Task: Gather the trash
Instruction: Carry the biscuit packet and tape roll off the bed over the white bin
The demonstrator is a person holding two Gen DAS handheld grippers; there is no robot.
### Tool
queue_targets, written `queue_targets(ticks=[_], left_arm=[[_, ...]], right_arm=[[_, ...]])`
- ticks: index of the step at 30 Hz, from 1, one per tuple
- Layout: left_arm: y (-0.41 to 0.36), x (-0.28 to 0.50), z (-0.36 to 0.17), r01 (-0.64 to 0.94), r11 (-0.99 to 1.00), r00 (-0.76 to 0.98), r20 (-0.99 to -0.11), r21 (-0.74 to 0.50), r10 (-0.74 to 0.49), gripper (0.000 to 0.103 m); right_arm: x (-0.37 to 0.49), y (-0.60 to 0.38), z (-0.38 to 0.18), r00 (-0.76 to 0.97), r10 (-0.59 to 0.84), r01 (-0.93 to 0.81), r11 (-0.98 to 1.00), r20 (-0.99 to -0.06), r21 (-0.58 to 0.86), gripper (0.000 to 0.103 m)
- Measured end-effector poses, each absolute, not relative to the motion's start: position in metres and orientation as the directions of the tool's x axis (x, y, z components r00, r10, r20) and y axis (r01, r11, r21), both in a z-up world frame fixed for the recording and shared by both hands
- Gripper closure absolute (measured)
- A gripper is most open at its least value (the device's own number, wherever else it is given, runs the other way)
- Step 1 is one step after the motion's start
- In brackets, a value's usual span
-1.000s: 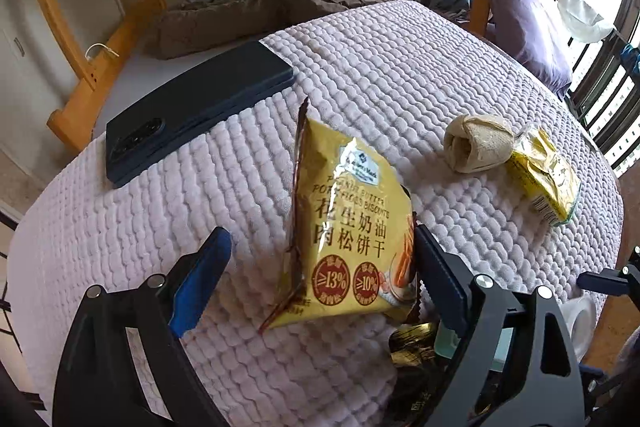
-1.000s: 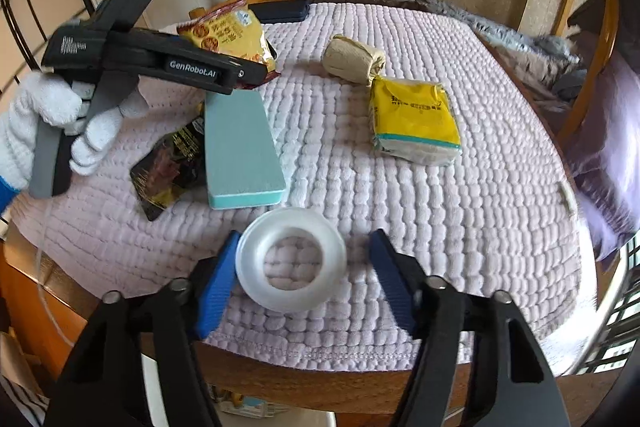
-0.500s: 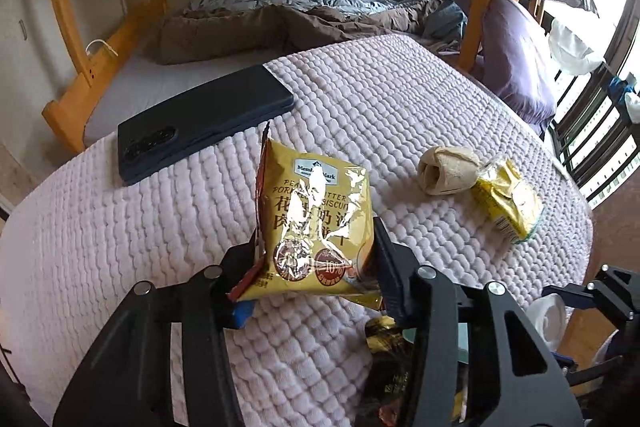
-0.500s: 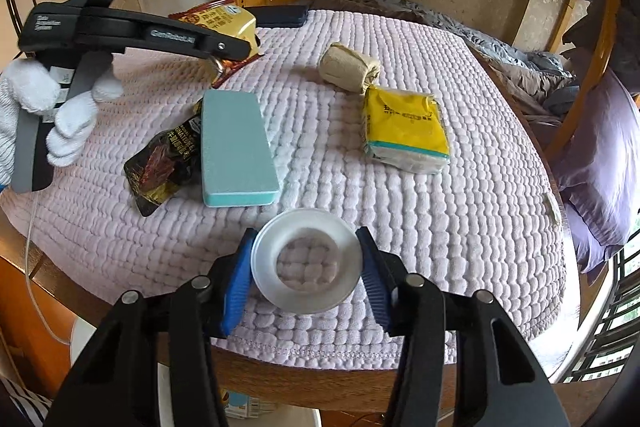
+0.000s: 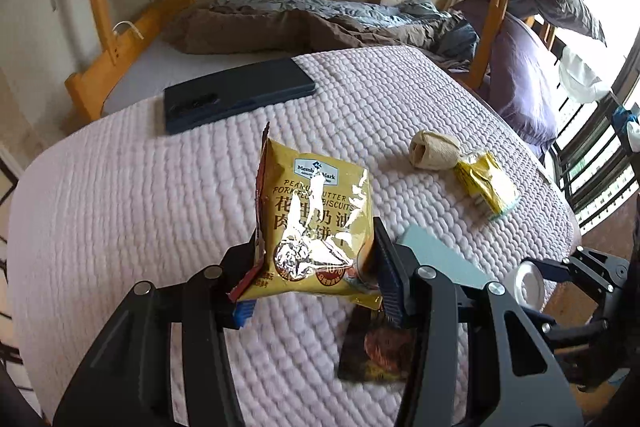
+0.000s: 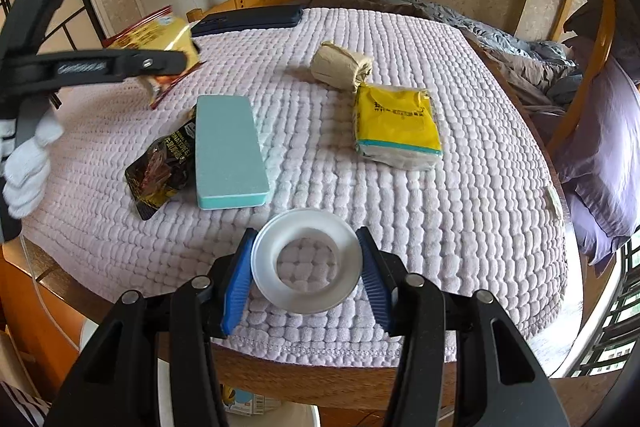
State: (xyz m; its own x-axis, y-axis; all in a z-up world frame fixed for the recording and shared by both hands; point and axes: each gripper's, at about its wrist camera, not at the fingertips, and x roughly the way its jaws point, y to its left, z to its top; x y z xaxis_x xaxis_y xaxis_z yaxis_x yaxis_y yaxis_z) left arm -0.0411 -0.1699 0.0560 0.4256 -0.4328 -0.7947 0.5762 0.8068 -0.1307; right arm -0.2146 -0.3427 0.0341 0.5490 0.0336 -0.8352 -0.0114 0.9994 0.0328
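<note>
My left gripper [image 5: 314, 275] is shut on the lower part of a yellow biscuit packet [image 5: 316, 219] and holds it upright, clear of the lilac quilted table cloth [image 5: 120, 211]. The right wrist view shows the same packet [image 6: 160, 35] raised at the far left, under a white-gloved hand [image 6: 28, 163]. At the table's near edge my right gripper [image 6: 306, 267] is shut on a white tape ring [image 6: 348, 259], its blue pads pressing on both sides. A dark snack wrapper [image 6: 160, 167] lies flat beside a teal box [image 6: 228, 151].
A beige paper roll [image 6: 340, 65] and a yellow tissue pack [image 6: 396, 123] lie right of centre. A dark flat case [image 6: 248, 21] sits at the far edge. Bunk beds with wooden posts surround the table. Something white [image 6: 296, 417] stands on the floor below the near edge.
My left gripper closed on the biscuit packet and lifted it off the cloth. My right gripper closed on the tape ring and stayed in place.
</note>
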Motion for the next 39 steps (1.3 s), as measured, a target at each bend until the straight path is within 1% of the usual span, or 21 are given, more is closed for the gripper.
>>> queue_targets(ticks=[12, 22, 32, 39], left_arm=[[-0.139, -0.094, 0.056, 0.486, 0.866, 0.46, -0.806, -0.122, -0.372, 0.052], [-0.121, -0.137, 0.049, 0.418, 0.898, 0.453, -0.825, -0.138, -0.337, 0.052], [-0.114, -0.171, 0.048, 0.394, 0.909, 0.453, -0.833, -0.132, -0.317, 0.052], [-0.111, -0.194, 0.048, 0.396, 0.907, 0.44, -0.837, -0.143, -0.324, 0.052]], right_arm=[[-0.22, -0.333, 0.041, 0.541, 0.074, -0.047, 0.997, -0.838, 0.058, 0.054], [-0.246, -0.318, 0.046, 0.533, 0.094, -0.096, 0.994, -0.841, 0.05, 0.054], [-0.271, -0.314, 0.051, 0.522, 0.114, -0.112, 0.992, -0.845, 0.065, 0.054], [-0.29, -0.31, 0.057, 0.527, 0.124, -0.119, 0.99, -0.841, 0.072, 0.054]])
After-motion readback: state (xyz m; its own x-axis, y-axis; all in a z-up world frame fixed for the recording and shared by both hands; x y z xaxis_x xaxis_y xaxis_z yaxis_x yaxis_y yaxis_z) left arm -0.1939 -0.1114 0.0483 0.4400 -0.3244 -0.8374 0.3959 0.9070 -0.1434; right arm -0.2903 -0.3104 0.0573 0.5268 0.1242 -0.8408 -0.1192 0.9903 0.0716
